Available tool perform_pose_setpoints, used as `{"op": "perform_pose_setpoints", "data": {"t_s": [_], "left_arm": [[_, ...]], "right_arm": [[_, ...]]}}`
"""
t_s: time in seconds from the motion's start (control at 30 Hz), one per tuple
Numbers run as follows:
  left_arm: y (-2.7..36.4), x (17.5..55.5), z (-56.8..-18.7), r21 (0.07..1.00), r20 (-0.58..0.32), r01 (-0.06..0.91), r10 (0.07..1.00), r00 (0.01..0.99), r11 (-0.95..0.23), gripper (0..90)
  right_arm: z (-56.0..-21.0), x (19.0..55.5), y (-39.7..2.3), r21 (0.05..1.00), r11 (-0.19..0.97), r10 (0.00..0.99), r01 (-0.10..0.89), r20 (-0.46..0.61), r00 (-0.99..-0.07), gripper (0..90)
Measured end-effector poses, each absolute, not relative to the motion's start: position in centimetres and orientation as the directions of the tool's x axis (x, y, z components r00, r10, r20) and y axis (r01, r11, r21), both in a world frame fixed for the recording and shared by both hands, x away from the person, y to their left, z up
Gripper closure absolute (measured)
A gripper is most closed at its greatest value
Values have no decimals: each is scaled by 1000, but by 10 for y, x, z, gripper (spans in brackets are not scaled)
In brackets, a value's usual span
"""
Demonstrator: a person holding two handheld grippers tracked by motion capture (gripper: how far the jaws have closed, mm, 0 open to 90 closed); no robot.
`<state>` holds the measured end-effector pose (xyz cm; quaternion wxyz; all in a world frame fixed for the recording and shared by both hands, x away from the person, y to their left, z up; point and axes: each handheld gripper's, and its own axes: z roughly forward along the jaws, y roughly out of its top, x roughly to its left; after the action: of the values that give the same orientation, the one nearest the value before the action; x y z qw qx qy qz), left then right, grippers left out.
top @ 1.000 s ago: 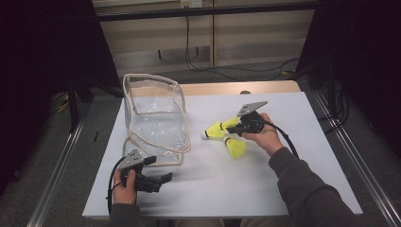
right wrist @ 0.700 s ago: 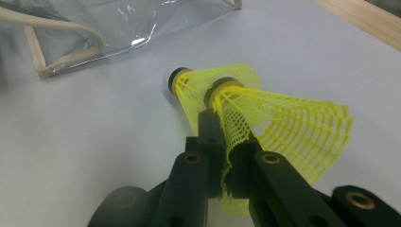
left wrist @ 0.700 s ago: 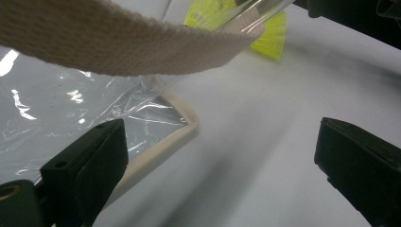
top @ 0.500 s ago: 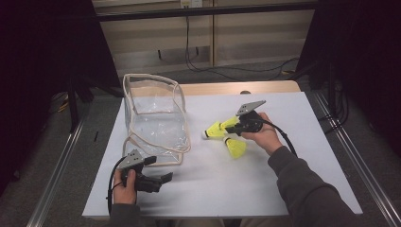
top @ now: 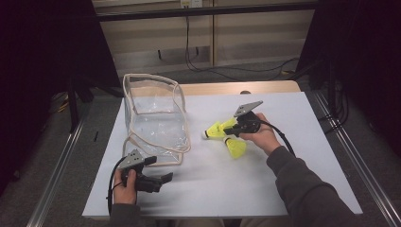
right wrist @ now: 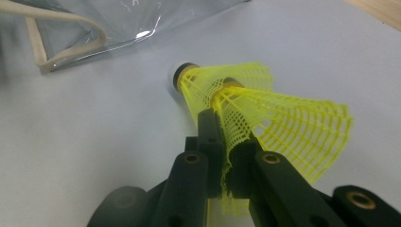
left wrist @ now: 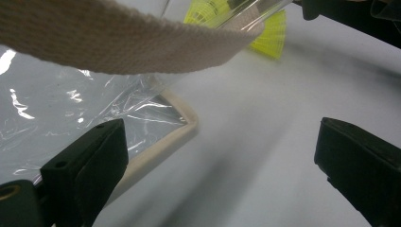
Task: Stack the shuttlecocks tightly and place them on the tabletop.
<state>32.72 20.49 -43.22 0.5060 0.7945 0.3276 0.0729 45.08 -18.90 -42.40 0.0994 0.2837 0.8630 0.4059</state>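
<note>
My right gripper [top: 231, 128] [right wrist: 226, 137] is shut on the mesh skirt of a yellow shuttlecock [right wrist: 283, 125], held just above the white table. A second yellow shuttlecock [right wrist: 203, 80] seems stacked on its nose, white cork pointing at the bag; together they look like one long yellow shape [top: 216, 130]. Another yellow shuttlecock [top: 235, 147] lies on the table by the right hand. The clear plastic bag [top: 156, 118] with beige trim stands open at the left. My left gripper [top: 163, 182] [left wrist: 222, 156] rests open near the bag's front corner [left wrist: 184, 127], nothing between its jaws.
The white table sheet [top: 222, 189] covers the table, with a wooden edge [top: 236, 88] at the back. A beige bag strap [left wrist: 118, 42] hangs across the top of the left gripper view. Cables [top: 283, 142] trail from both grippers.
</note>
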Motion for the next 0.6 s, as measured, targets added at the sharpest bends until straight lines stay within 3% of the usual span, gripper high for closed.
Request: {"op": "perform_pose_setpoints", "data": {"t_s": [0.6], "left_arm": [[205,327,-433,850,-221,451,595,773,-271,36]], "right_arm": [[-425,455,-184,754,511,559,413,73,-826,866]]}}
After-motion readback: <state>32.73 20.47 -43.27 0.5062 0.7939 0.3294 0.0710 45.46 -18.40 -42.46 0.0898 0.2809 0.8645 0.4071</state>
